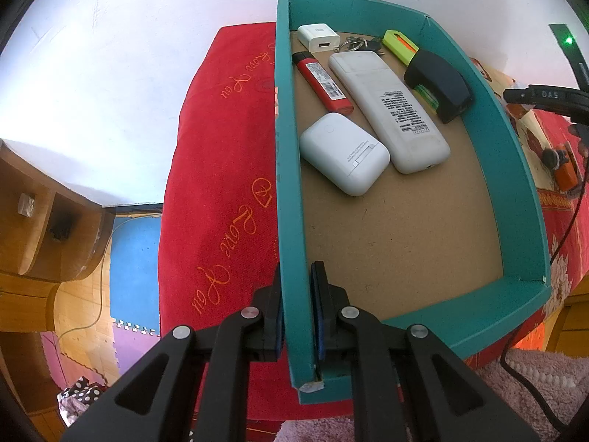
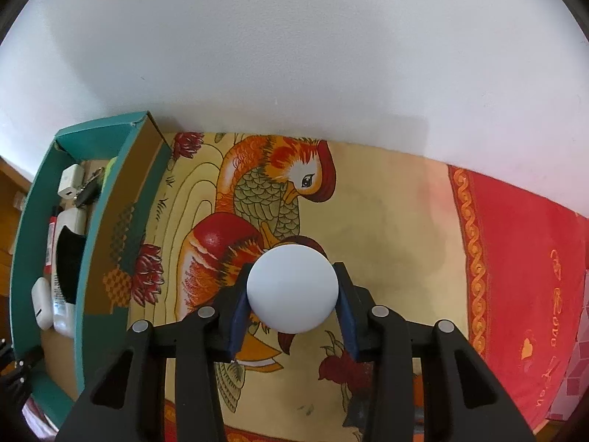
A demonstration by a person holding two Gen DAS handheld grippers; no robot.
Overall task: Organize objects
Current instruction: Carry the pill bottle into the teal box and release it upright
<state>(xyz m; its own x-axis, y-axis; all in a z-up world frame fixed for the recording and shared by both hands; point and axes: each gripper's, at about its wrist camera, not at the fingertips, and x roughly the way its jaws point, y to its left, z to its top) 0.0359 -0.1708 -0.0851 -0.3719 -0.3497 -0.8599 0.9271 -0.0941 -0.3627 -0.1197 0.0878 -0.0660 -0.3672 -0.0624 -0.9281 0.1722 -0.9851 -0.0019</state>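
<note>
Jaws clamped on two things: the left gripper [image 1: 297, 305] on the teal box [image 1: 515, 184] wall, the right gripper [image 2: 292, 304] on one white ball [image 2: 292, 288].

Seven items are counted in the box, crowded toward its far end: one charger [image 1: 318, 37], one key bunch [image 1: 355, 43], one red lighter [image 1: 324, 83], one remote [image 1: 390, 110], one earbud case [image 1: 344, 153], one highlighter [image 1: 401, 46], one black stapler [image 1: 440, 83]. Its near half is left bare. The ball is held over the bird-print cloth [image 2: 386, 202], right of the box.
</note>
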